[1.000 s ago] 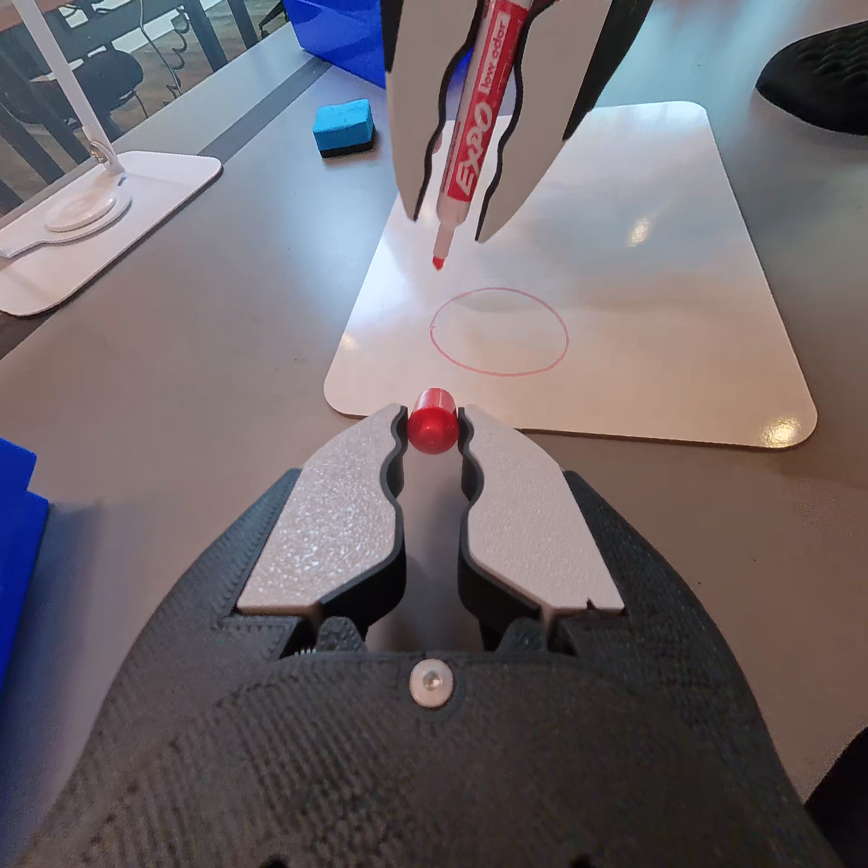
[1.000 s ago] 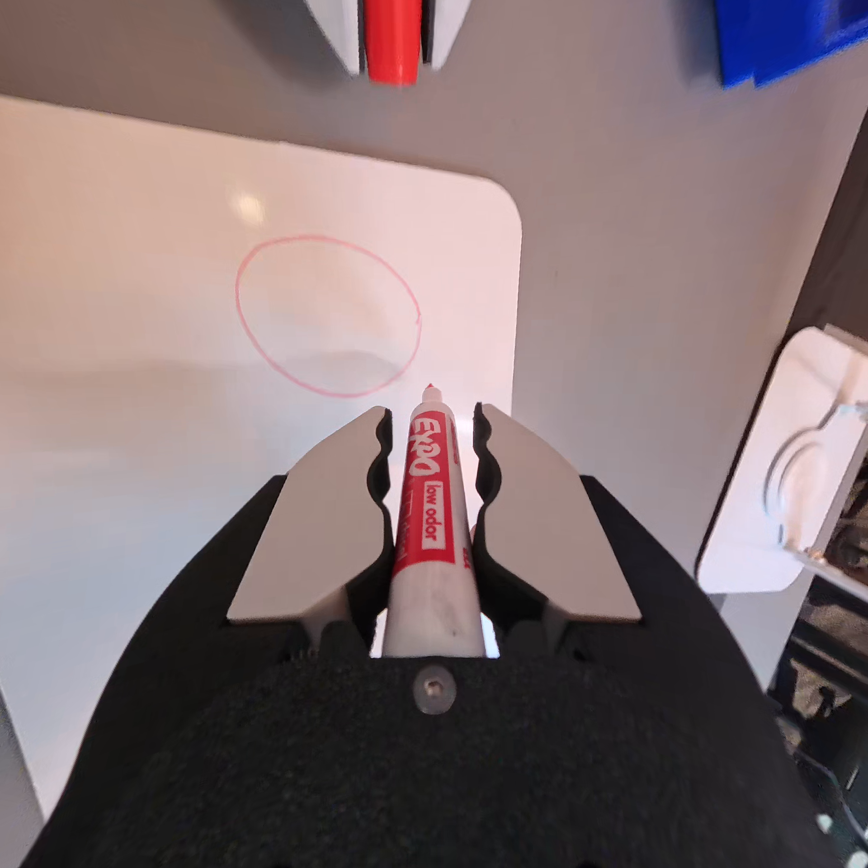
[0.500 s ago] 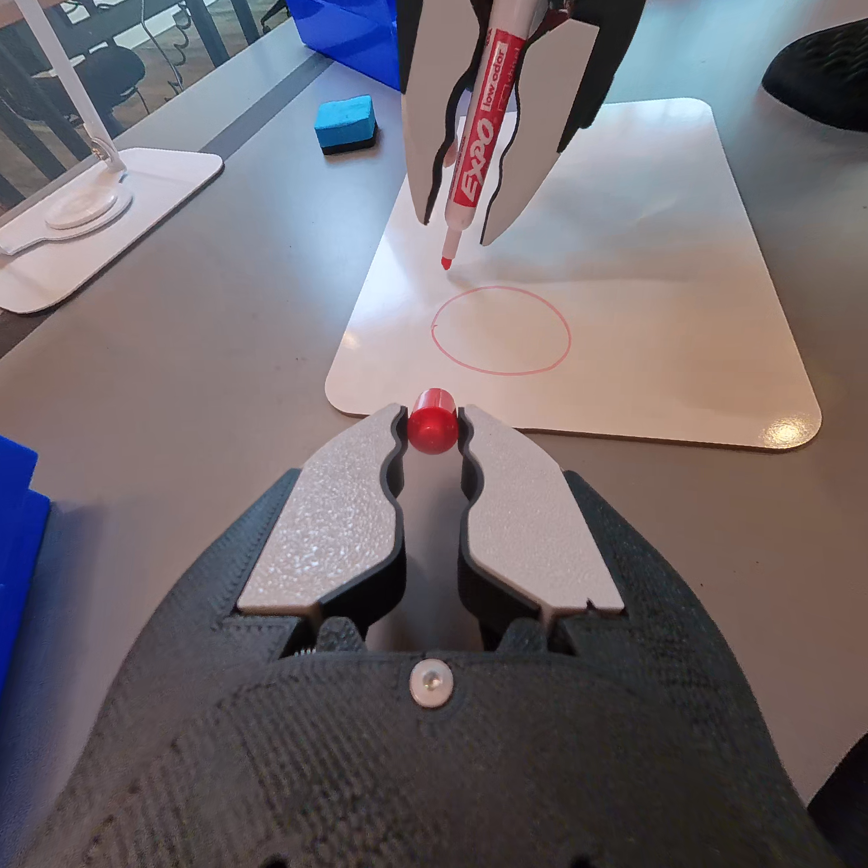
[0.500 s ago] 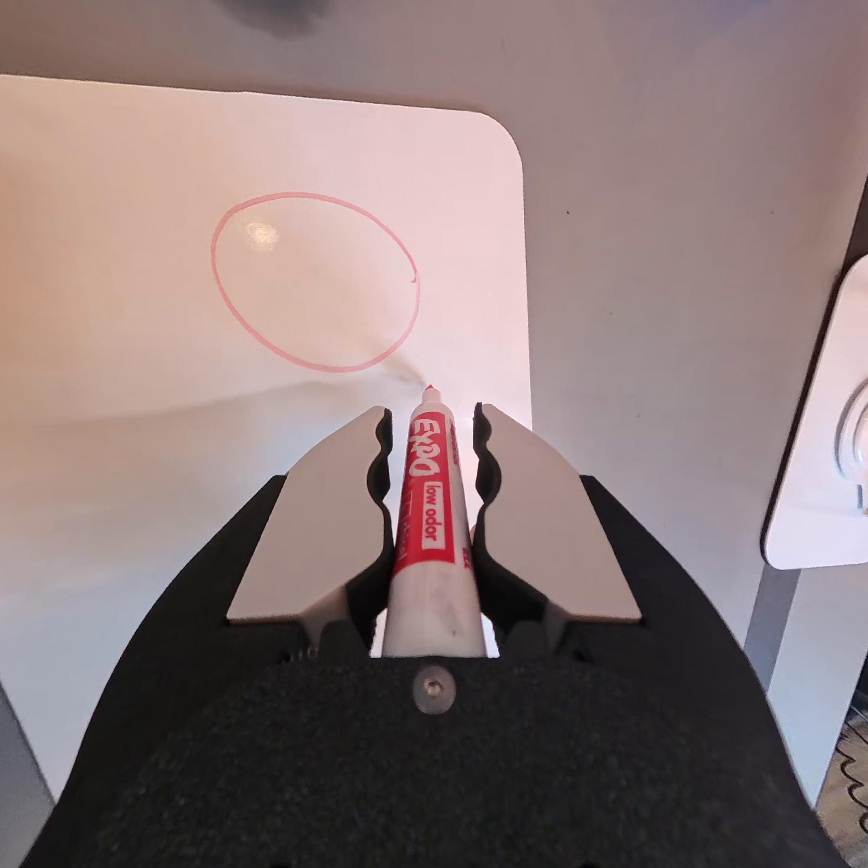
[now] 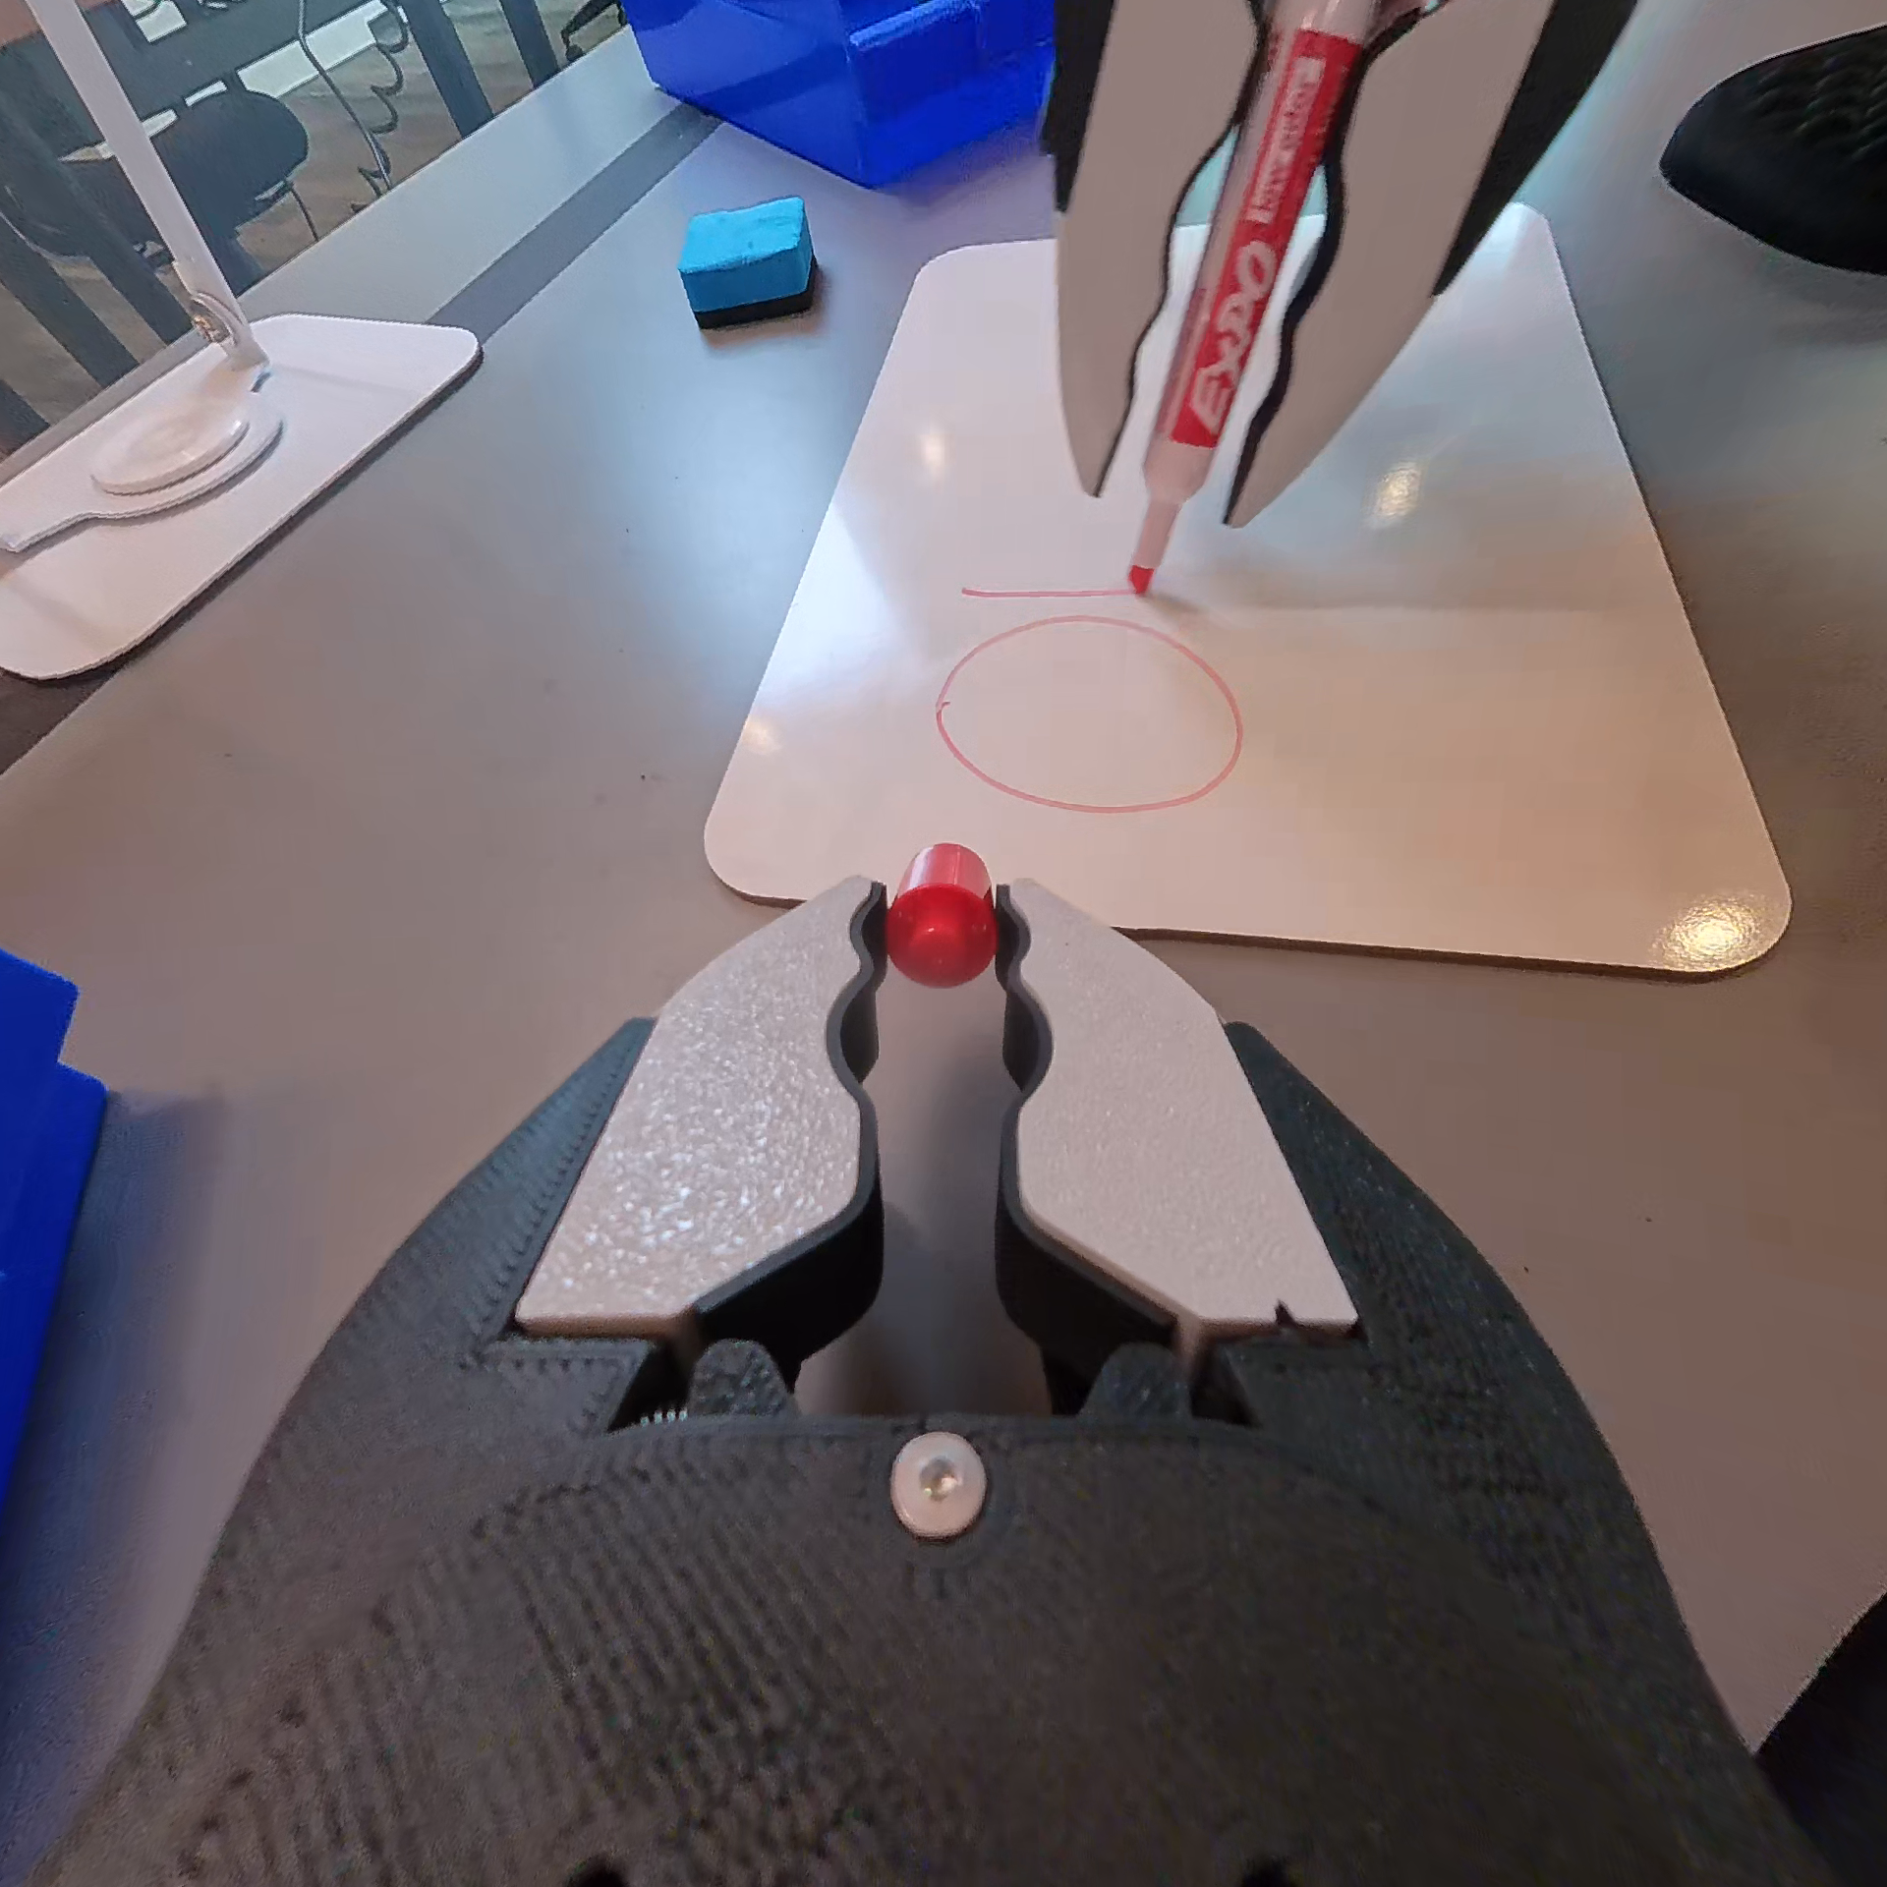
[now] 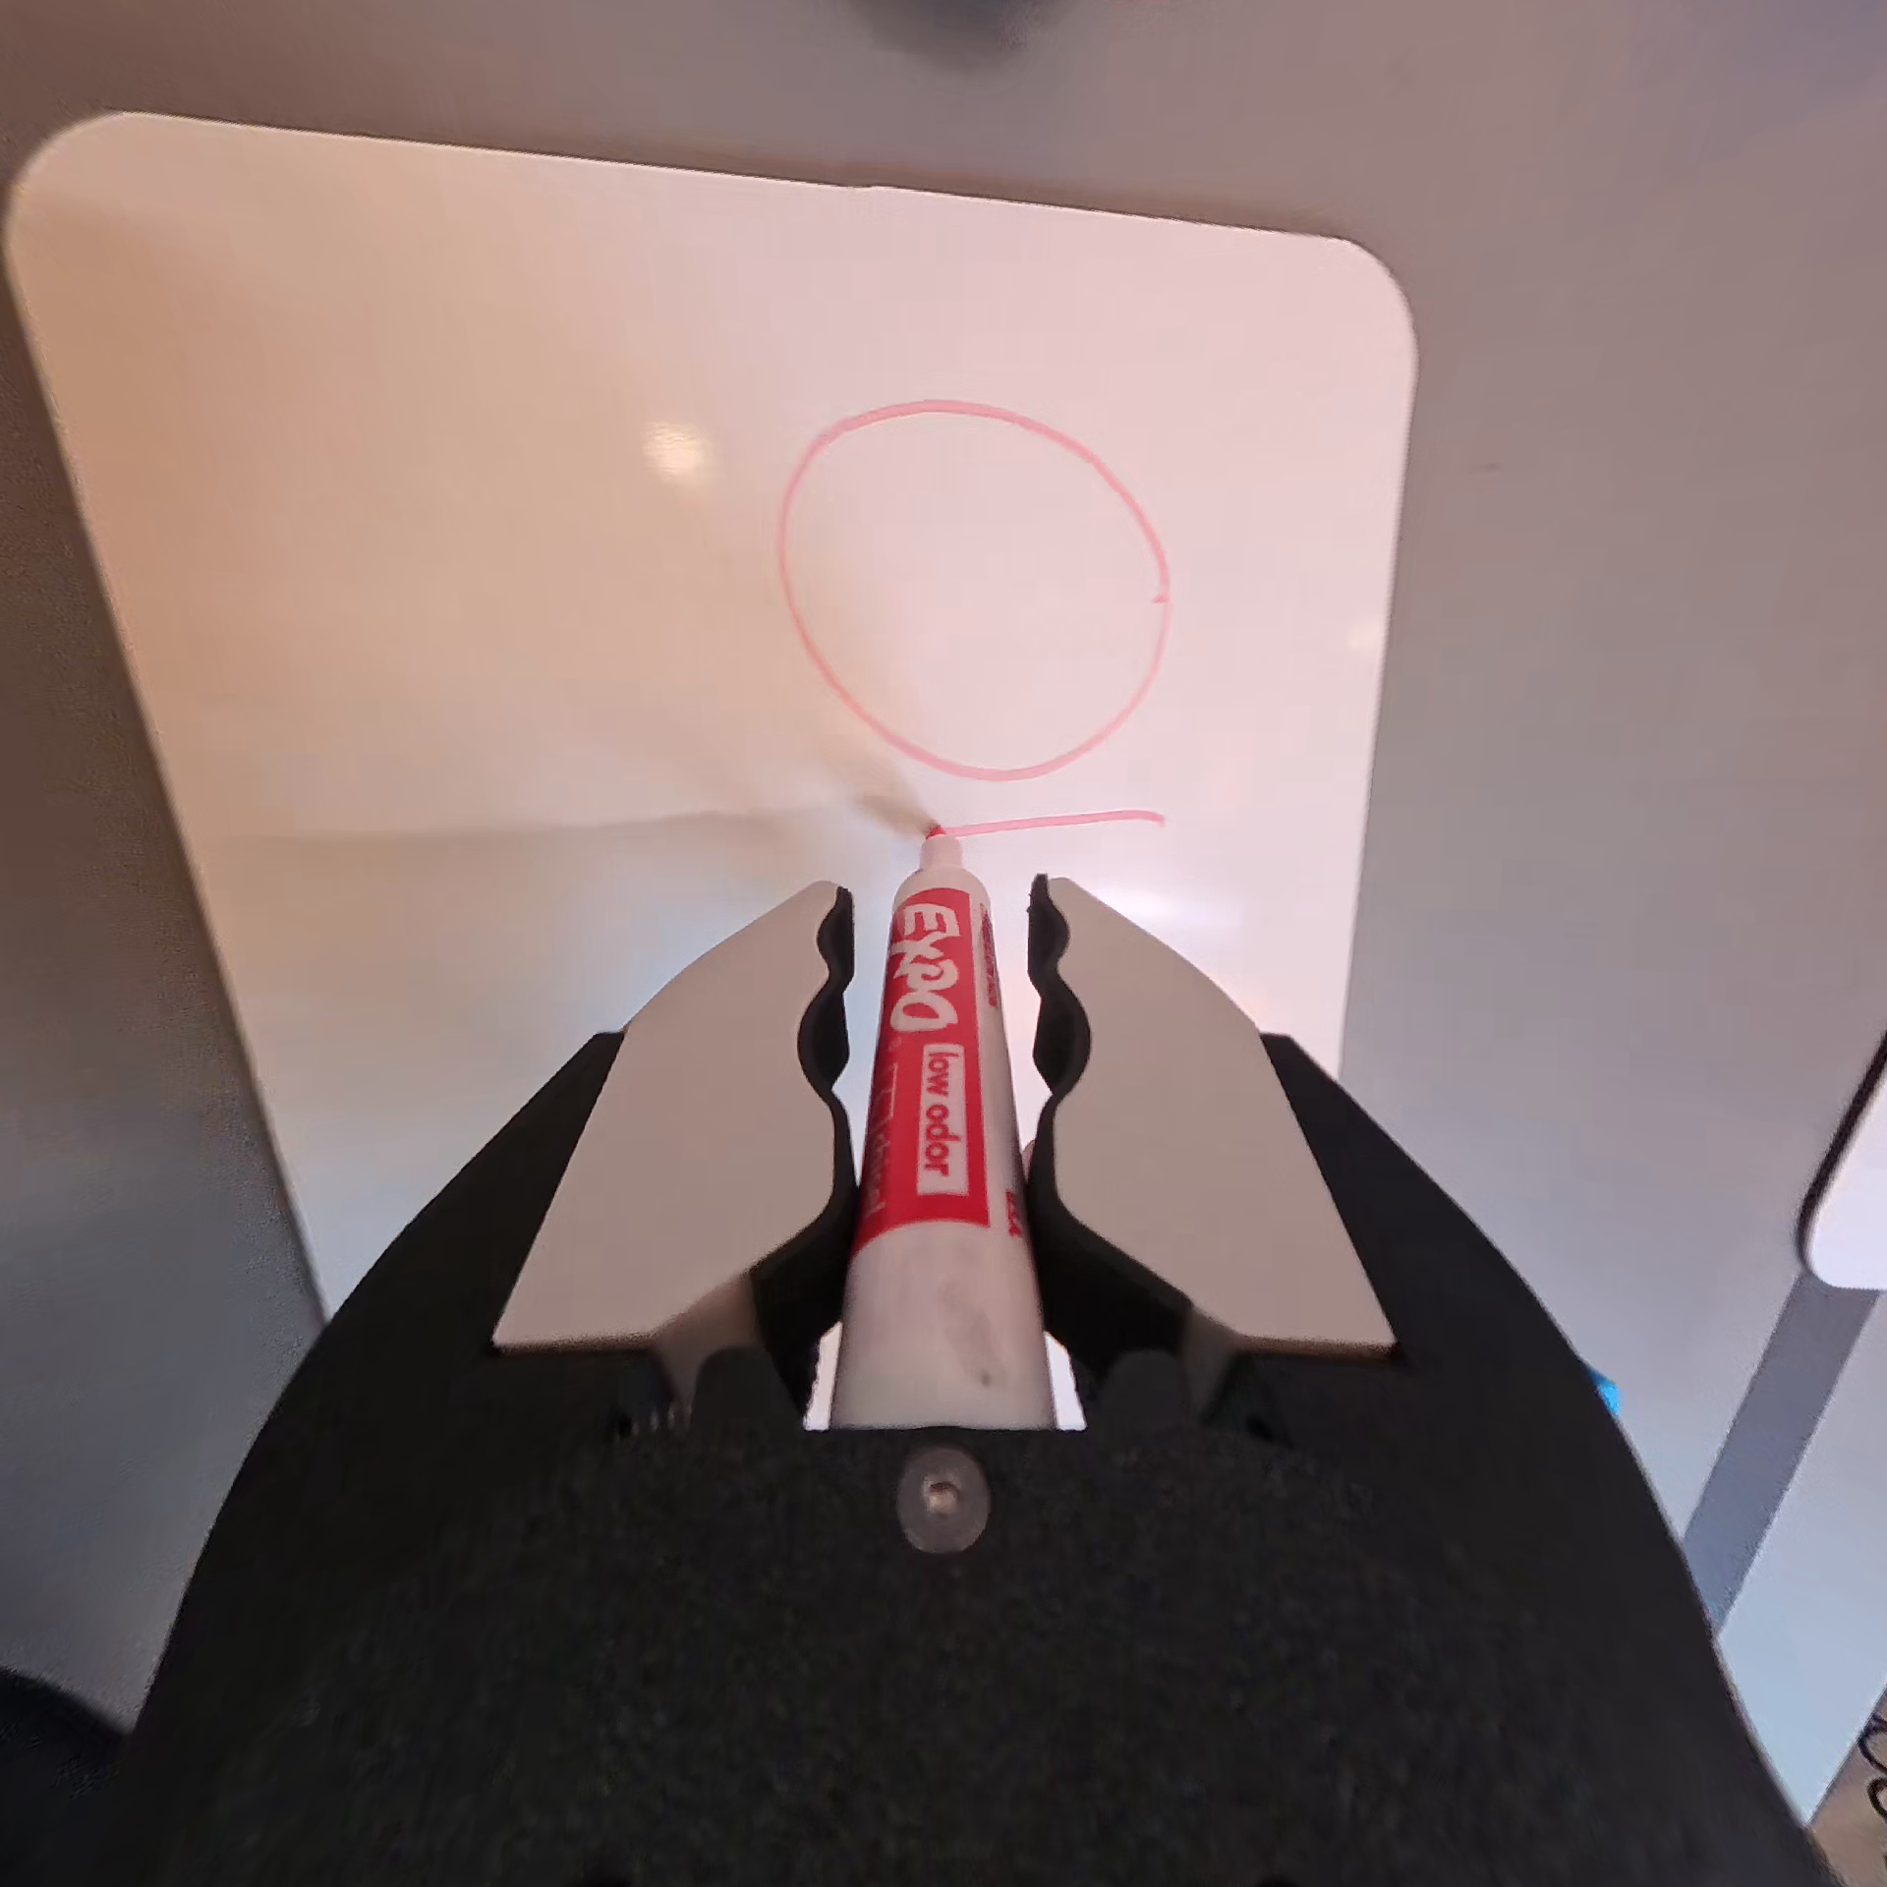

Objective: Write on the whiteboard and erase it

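In the right wrist view, the right gripper (image 6: 939, 919) clamps a white-barrelled red dry-erase marker (image 6: 934, 1103) at frame centre, its tip touching the glossy white rounded-corner whiteboard (image 6: 408, 511) at the end of a short red line (image 6: 1062, 820) below a red drawn circle (image 6: 975, 587). In the left wrist view, the left gripper (image 5: 939, 919) pinches a red plastic marker cap (image 5: 939, 924) at the board's near edge. A blue foam eraser (image 5: 745, 260) lies upper left on the grey table (image 5: 408, 766).

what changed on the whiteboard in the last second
The right gripper brought the red-labelled white marker down onto the white whiteboard and drew a short red line beside the red circle. The left gripper still holds the red cap; the blue eraser is unmoved.
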Tool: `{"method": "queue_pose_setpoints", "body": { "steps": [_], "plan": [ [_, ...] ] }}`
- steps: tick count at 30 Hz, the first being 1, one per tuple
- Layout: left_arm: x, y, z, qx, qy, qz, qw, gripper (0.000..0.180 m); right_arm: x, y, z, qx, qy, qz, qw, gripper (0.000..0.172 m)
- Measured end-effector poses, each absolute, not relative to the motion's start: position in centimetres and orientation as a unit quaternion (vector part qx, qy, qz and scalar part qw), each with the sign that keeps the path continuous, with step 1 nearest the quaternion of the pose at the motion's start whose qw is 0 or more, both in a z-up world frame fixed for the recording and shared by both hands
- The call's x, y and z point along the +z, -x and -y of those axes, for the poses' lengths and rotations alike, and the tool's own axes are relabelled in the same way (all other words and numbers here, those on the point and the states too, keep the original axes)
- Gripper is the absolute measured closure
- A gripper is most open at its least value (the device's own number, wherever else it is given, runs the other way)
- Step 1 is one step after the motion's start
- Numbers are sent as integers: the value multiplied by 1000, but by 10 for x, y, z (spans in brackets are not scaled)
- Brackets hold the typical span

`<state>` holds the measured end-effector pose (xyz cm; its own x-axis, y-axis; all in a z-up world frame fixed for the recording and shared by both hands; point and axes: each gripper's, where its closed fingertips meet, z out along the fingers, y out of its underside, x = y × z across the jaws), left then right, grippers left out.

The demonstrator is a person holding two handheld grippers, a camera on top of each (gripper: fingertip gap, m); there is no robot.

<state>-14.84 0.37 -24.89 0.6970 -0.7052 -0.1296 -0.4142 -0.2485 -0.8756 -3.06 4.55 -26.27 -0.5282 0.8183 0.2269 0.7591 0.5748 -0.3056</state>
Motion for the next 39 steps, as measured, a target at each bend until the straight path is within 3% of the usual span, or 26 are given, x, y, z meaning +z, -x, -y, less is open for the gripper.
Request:
{"method": "queue_pose_setpoints", "body": {
  "steps": [11, 39],
  "plan": [
    [-249, 148, -4, -143, 777, -361, 495, 160, -252, 51, -76, 77, 477, 846, 226, 136],
    [-249, 148, -4, -147, 778, -361, 493, 160, -263, 16, -113, 39, 515, 830, 210, 136]
  ]
}}
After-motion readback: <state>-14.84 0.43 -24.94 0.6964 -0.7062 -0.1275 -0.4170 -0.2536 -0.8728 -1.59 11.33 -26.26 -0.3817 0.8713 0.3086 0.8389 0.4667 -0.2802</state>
